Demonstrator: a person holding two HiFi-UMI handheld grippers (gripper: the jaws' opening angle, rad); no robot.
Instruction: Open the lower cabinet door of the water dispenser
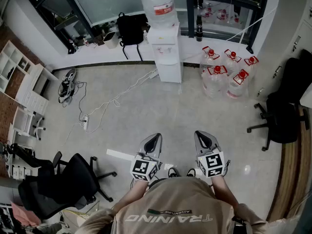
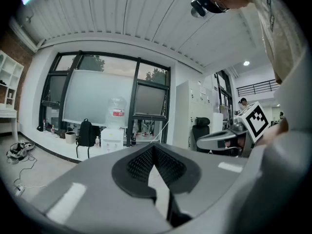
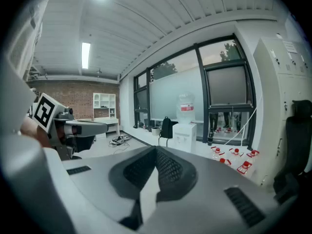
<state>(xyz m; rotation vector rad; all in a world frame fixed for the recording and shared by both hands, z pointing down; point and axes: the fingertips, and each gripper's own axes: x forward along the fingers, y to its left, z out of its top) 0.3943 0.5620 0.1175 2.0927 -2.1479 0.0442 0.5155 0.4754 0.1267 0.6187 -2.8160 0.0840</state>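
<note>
Floor (image 1: 165,108) is seen lying wide and bare between the person and the far wall, so almost none of the task can be judged done. The water dispenser (image 1: 164,50) is found at that wall under the window, with a large bottle (image 1: 158,4) seated on top, a black backpack (image 1: 130,28) just beside it on one side and a cluster of red-capped spare bottles (image 1: 226,72) on the floor near the other. Its lower cabinet door (image 1: 170,72) is shown flush with the white body, so it is taken to be closed and untouched. The left gripper (image 1: 153,139) and the right gripper (image 1: 204,136) are held side by side close to the person's body, well apart from the dispenser and aimed roughly toward it. In each gripper view the jaws are seen pressed together at the tips with nothing between them. Everything is therefore judged to be left: the floor has to be crossed, a gripper has to be brought low to the door's edge or handle, which cannot be made out from here, and the door has to be swung outward.
</note>
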